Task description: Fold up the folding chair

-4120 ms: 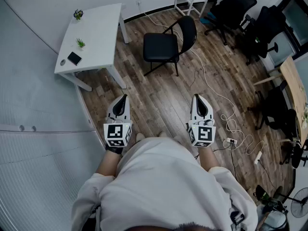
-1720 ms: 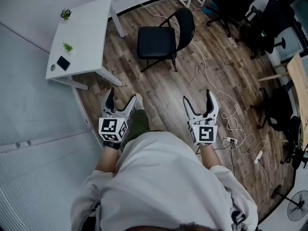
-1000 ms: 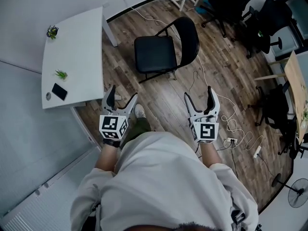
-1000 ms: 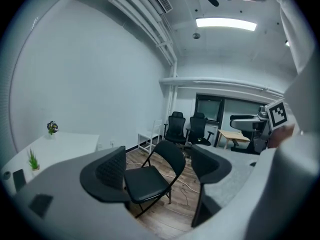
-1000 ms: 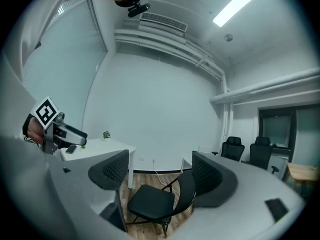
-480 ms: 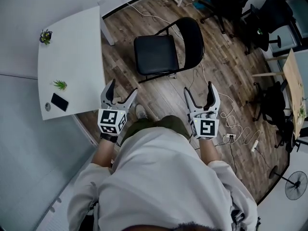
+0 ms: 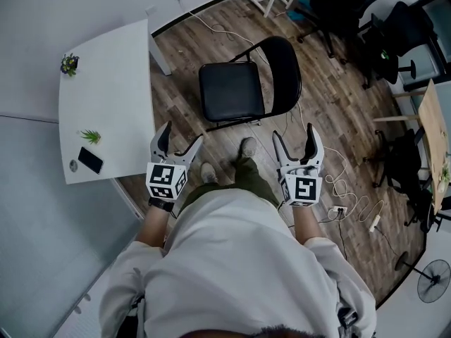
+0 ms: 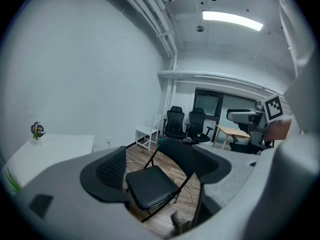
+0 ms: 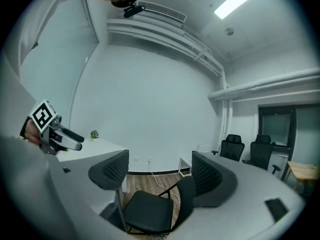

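Upright folding chair (image 7: 231, 91) facing white table (image 7: 106, 108)

Bright and even, lit from a long ceiling light (image 8: 232, 20) up high, with a white glow around it and only soft, pale shadows on the wooden floor (image 7: 331, 104). Bent round at the edges in every view, with black corners in both gripper views. Blurry up close on the left gripper (image 8: 160, 166) and right gripper (image 9: 160, 176), sharp farther off on the folding chair (image 7: 231, 90).
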Demonstrator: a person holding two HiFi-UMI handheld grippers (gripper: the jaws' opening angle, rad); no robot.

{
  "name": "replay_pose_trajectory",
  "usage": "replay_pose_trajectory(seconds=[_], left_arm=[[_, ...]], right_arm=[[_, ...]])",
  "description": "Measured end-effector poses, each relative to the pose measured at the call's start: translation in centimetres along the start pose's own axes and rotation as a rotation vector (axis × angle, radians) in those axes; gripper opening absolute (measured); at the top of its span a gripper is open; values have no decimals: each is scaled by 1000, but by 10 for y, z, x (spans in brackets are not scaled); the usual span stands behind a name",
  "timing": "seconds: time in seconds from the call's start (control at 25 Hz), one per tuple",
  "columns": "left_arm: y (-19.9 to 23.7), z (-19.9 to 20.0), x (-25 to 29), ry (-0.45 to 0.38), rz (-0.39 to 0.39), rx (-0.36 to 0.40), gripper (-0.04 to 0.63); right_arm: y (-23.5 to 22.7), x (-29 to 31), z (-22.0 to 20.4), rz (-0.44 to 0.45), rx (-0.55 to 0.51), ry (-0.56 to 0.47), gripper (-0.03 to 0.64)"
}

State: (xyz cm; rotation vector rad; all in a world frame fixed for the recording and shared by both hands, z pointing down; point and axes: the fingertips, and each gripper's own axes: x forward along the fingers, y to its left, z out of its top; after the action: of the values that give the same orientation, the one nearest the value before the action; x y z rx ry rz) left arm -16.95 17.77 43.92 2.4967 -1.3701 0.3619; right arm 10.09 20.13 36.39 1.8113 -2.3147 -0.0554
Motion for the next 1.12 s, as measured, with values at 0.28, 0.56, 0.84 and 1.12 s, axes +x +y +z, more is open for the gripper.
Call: replay_pose_trajectory(seconds=[0.28,0.56,0.84,1.12], left_arm=[[0,13,41,15,80,-10,411],[-7,38,106,13,161,-36,411],[-6,43,168,32,205,-62,410],[14,22,199,90,192,-89,410]], right_arm=[[-44,50,-3,62,13,-23,396],[-112,107,-11,121,11,-22,396],[-169,161,-21,160,-6,-25,396],[-189,198,-33,134,-10,10,396]])
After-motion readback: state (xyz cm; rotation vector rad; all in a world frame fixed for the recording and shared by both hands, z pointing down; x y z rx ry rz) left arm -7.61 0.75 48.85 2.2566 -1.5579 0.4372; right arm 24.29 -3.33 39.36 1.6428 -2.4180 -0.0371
